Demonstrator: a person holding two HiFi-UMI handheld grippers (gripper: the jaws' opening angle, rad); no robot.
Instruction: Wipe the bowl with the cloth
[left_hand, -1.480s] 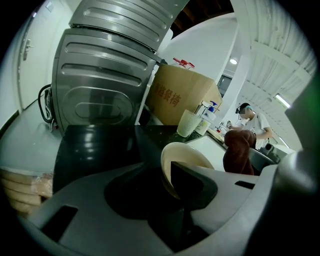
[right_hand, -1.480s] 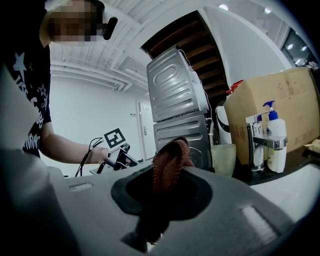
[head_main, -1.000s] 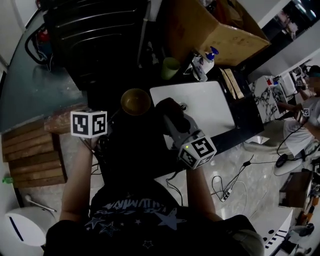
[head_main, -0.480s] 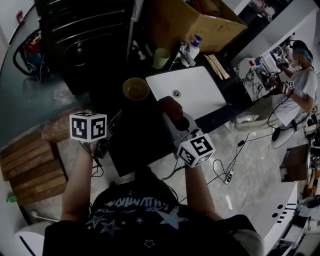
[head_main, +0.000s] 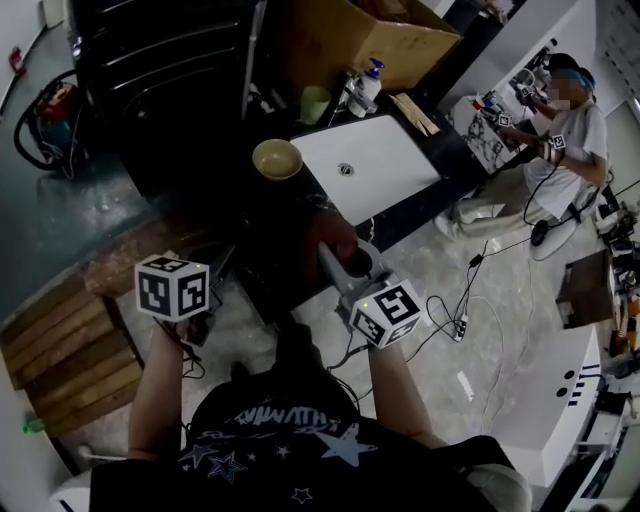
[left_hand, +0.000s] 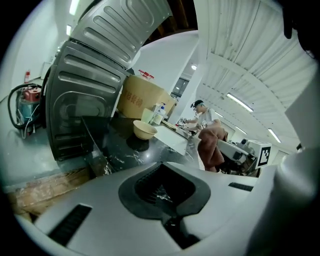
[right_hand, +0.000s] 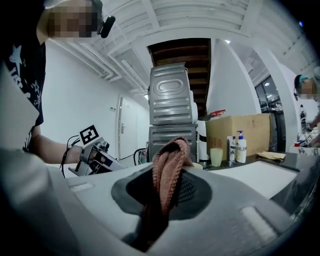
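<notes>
A tan bowl (head_main: 277, 158) stands empty on the dark counter (head_main: 240, 200), with the white sink board (head_main: 380, 165) to its right. In the right gripper view my right gripper (right_hand: 167, 186) is shut on a reddish-brown cloth (right_hand: 169, 167), which bunches up above the jaws. The head view shows that cloth (head_main: 330, 232) held off the counter, short of the bowl. My left gripper (left_hand: 161, 191) has just closed its jaws with nothing between them. It points at the bowl (left_hand: 144, 130) from a distance. Its marker cube (head_main: 172, 288) is at the left.
A cardboard box (head_main: 350, 40), a green cup (head_main: 314, 103) and a pump bottle (head_main: 366, 85) stand behind the bowl. A dark metal appliance (head_main: 170, 70) is at the back left. Wooden planks (head_main: 60, 340) lie at the left. Cables (head_main: 460, 320) trail on the floor, and a person (head_main: 560, 130) stands far right.
Both grippers have drawn back from the counter, so the bowl lies farther ahead of them. The cloth has stayed in the right gripper.
</notes>
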